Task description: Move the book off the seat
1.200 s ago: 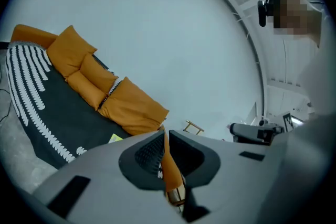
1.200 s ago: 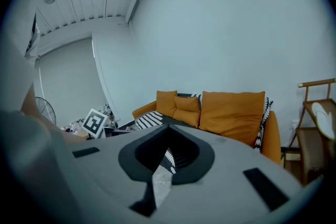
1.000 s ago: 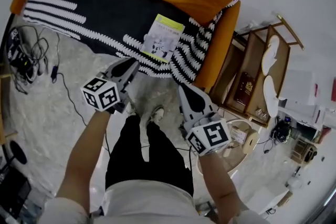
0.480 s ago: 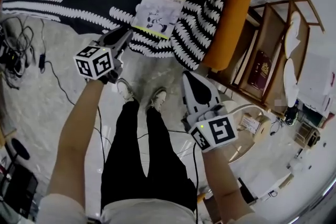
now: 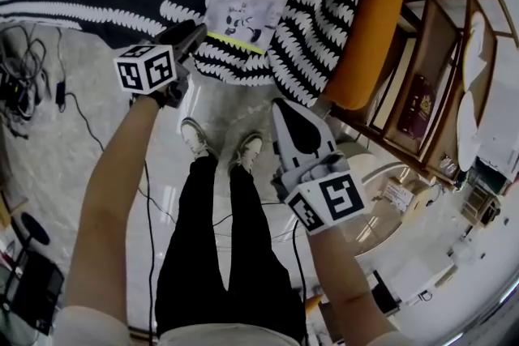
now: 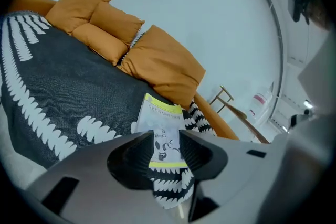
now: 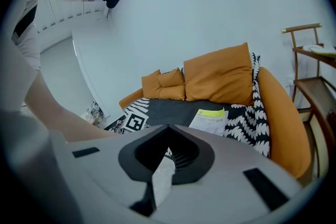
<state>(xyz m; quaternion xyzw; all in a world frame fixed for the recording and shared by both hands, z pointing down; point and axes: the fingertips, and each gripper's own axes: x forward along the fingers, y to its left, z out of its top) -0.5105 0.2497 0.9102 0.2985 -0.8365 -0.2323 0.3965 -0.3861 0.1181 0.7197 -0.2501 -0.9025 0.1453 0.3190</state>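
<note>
The head view looks steeply down from above. Both gripper views look low and forward, the left nearer. All share the sofa (image 5: 369, 36) and book (image 5: 250, 0).

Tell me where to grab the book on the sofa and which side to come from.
Take the book by its near short edge, coming in low from the front of the sofa, where the left gripper, jaws opening and empty, points. It lies flat on the striped blanket near that front, so that edge is probably easiest to slip a jaw under.
</note>
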